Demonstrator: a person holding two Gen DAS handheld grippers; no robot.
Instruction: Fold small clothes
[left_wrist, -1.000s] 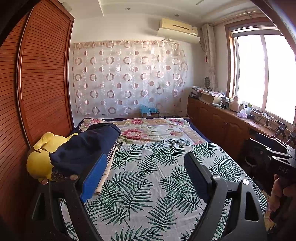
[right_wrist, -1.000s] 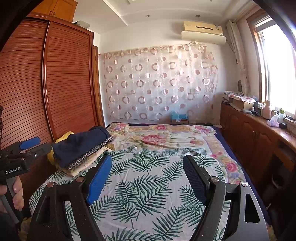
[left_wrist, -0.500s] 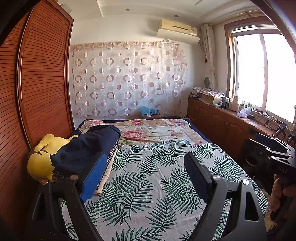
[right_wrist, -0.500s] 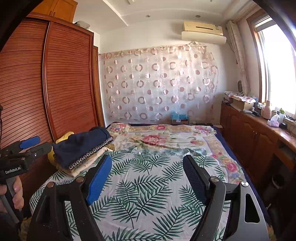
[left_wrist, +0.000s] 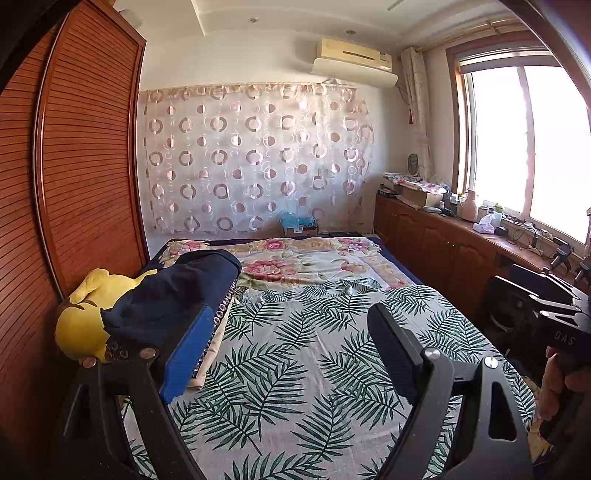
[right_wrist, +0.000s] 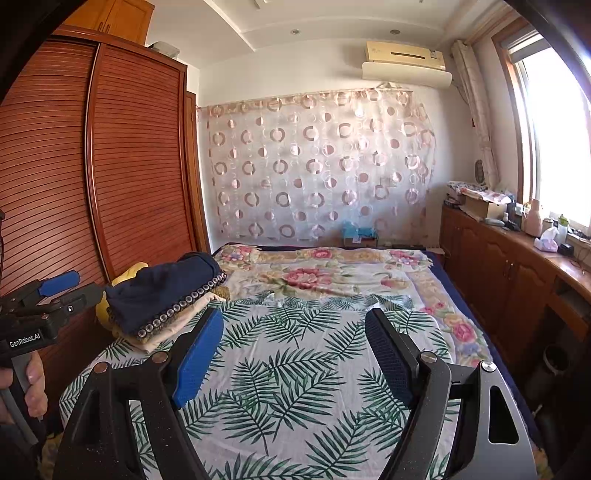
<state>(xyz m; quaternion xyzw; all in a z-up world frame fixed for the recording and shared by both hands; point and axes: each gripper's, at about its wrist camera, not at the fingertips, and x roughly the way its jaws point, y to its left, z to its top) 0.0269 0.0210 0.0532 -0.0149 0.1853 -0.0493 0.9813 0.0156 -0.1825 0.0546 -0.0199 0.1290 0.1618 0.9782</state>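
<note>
In the left wrist view the left gripper (left_wrist: 291, 328) fills the bottom of the frame, jaws spread wide with nothing between them, only the leaf sheet (left_wrist: 306, 369) showing through the gap. At the lower right edge of that frame a hand (left_wrist: 557, 384) grips the handle of the other tool.

The right gripper (right_wrist: 295, 332) sits the same way at the bottom of its own view: jaws wide, empty, over the same sheet. At that frame's lower left a hand (right_wrist: 33, 384) holds the left tool's handle.

Beyond the fingers, left of centre in both frames, lies a stack of folded clothes (right_wrist: 166, 295) on the sheet's left edge: a navy piece (left_wrist: 177, 291) on top, a cream piece (right_wrist: 173, 325) under it, and a band of round studs (right_wrist: 184, 301) along the navy hem. A yellow plush (left_wrist: 85, 317) is pressed against the stack on its far-left side, next to the wardrobe (left_wrist: 85, 166) that takes the left of the frame.

Farther up, at mid-frame, a floral quilt (left_wrist: 306, 262) covers the rest of the bed. A cabinet (right_wrist: 509, 273) with clutter on top runs along the right under the window (left_wrist: 524, 144). A ring-print curtain (left_wrist: 255, 158) hangs on the back wall, an air conditioner (left_wrist: 354, 61) at upper right above it.
</note>
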